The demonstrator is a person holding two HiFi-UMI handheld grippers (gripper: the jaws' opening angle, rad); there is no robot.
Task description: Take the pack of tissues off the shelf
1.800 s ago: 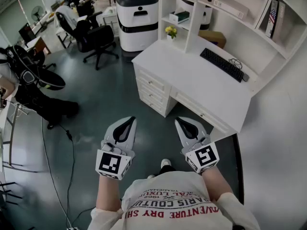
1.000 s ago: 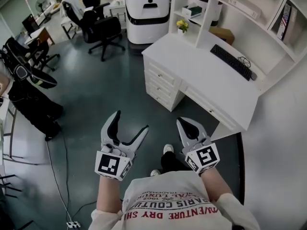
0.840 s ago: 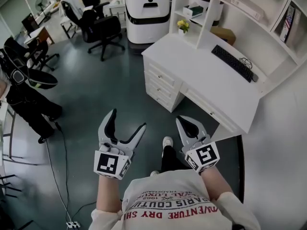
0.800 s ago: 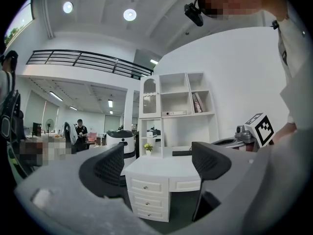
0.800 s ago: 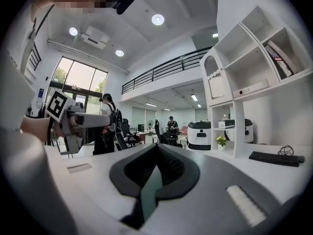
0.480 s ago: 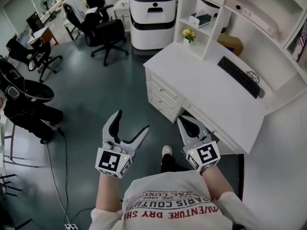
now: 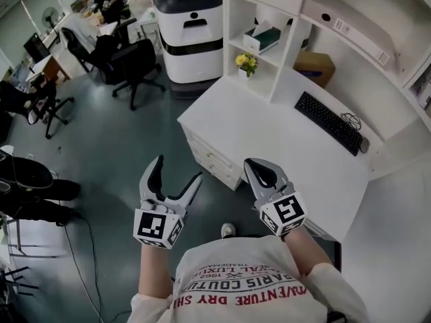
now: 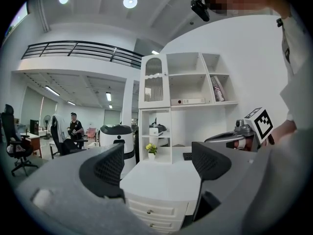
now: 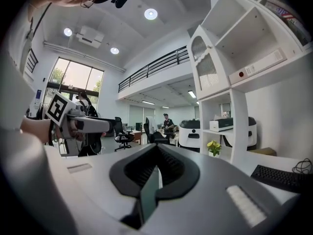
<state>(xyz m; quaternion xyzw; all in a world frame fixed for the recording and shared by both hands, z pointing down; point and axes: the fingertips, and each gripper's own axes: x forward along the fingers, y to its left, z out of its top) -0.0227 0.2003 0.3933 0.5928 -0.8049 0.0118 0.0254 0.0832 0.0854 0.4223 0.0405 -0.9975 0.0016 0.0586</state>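
The pack of tissues [image 7: 262, 39], a white box with a dark green top, lies on a shelf of the white unit over the desk; it also shows in the left gripper view as the pack of tissues [image 8: 154, 130] and in the right gripper view as the pack of tissues [image 9: 221, 125]. My left gripper [image 7: 178, 169] is held above the floor in front of the desk, open, nothing between its pads [image 8: 110, 166]. My right gripper [image 7: 261, 166] hovers at the desk's near edge, shut and empty. Both are far short of the shelf.
The white desk [image 7: 269, 140] carries a black keyboard [image 7: 328, 120], a pot of yellow flowers [image 7: 246, 63] and a cardboard box [image 7: 314, 67]. A white and black machine [image 7: 190, 29] stands left of the shelves. Office chairs [image 7: 135, 66] and people are further left.
The left gripper's jaws went from shut to open early on. The view and both grippers have moved closer to the desk; the right gripper now overlaps its edge.
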